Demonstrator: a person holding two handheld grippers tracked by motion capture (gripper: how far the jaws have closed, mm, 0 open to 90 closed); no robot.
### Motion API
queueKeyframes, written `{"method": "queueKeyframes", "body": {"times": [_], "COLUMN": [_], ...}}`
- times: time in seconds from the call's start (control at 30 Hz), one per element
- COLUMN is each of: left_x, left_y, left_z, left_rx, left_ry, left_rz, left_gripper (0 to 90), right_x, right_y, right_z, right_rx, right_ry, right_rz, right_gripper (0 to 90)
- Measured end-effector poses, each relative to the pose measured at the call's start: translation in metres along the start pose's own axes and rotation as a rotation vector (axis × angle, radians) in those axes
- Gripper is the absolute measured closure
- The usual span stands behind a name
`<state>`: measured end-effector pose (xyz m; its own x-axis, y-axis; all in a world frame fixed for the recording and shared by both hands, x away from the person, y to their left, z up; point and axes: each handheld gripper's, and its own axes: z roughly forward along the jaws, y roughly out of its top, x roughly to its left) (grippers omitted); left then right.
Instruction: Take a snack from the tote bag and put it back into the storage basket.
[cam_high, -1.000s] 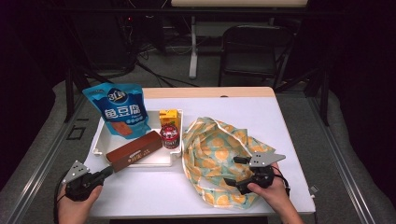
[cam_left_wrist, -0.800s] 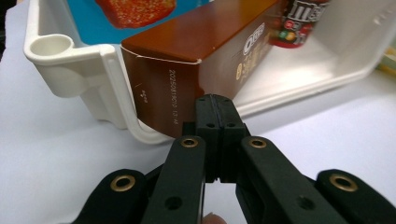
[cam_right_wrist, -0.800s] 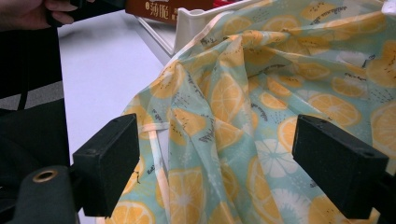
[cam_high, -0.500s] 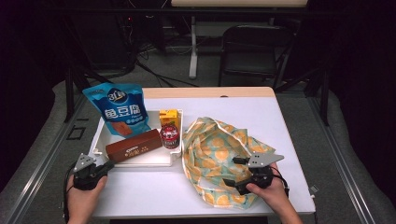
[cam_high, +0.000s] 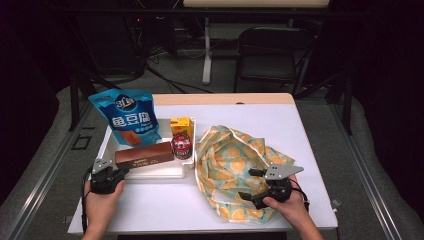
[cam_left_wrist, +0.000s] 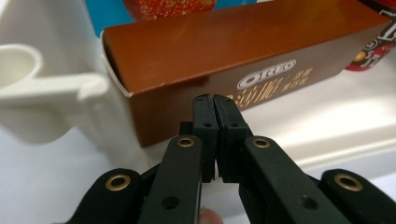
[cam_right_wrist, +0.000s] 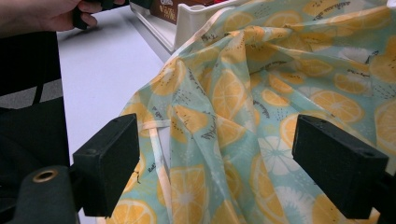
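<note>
A brown Oreo box (cam_high: 144, 154) lies along the front of a white tray (cam_high: 150, 172). My left gripper (cam_high: 120, 173) is shut with nothing between its jaws, and its tips sit right at the box's near side by the tray's front left corner. In the left gripper view the closed tips (cam_left_wrist: 215, 100) are against the brown box (cam_left_wrist: 224, 56); whether they touch it I cannot tell. My right gripper (cam_high: 247, 184) is open, its jaws wide apart over a crumpled bag printed with orange slices (cam_high: 230, 155). In the right gripper view the bag (cam_right_wrist: 261, 84) lies between the spread pads (cam_right_wrist: 109, 163).
The tray also holds a blue snack pouch (cam_high: 127, 117), a yellow carton (cam_high: 180, 126) and a red can (cam_high: 182, 146). The white table (cam_high: 280, 120) has free room behind the bag and along the front edge. A chair (cam_high: 270, 50) stands beyond the table.
My left hand has moved forward and to the right, bringing its shut gripper up to the brown box at the tray's front. The right hand has stayed in place.
</note>
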<state>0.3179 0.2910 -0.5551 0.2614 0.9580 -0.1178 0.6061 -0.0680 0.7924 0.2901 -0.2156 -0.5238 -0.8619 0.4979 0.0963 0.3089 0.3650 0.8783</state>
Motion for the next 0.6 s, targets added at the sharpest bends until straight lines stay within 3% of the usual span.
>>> {"method": "queueKeyframes", "body": {"times": [0.13, 0.6], "left_x": [-0.003, -0.015], "left_y": [0.005, 0.013], "left_z": [0.007, 0.02], "left_rx": [0.004, 0.0], "left_ry": [0.002, -0.069], "left_rz": [-0.001, 0.005], "left_gripper": [88.4, 86.4], "right_x": [0.0, 0.0], "right_y": [-0.001, -0.003], "right_z": [-0.001, -0.004], "right_rx": [0.001, -0.002], "right_ry": [-0.001, -0.011], "right_rz": [0.001, 0.009], "right_gripper": [14.9, 14.9]}}
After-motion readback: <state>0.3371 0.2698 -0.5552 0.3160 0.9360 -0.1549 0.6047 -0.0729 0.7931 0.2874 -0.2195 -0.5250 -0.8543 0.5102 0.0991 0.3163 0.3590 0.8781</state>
